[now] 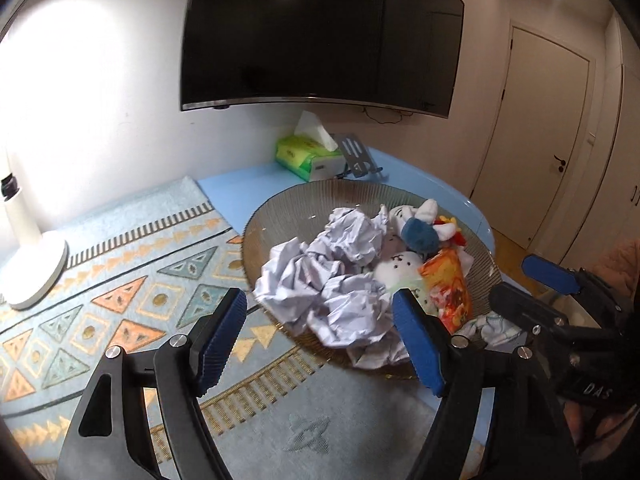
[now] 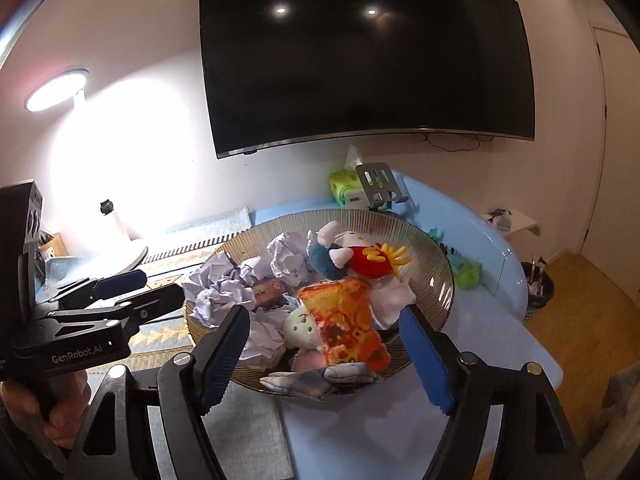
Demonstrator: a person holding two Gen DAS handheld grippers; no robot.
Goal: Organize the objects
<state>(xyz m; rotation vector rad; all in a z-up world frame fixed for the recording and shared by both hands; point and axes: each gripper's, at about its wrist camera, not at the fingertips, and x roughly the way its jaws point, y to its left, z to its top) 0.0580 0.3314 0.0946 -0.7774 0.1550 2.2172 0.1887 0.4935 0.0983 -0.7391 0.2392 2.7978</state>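
A wide ribbed glass bowl stands on the blue table, heaped with things. Crumpled white paper balls fill its left side. On its right lie plush toys: a blue-and-white one, a white one, a red fries one and an orange pizza-print one. A grey cloth hangs over the near rim. My left gripper is open just before the paper. My right gripper is open at the near rim, in front of the pizza plush. Neither holds anything.
A green tissue pack and a metal stand sit behind the bowl under a wall TV. A white lamp base rests on the patterned mat. A green toy lies right of the bowl.
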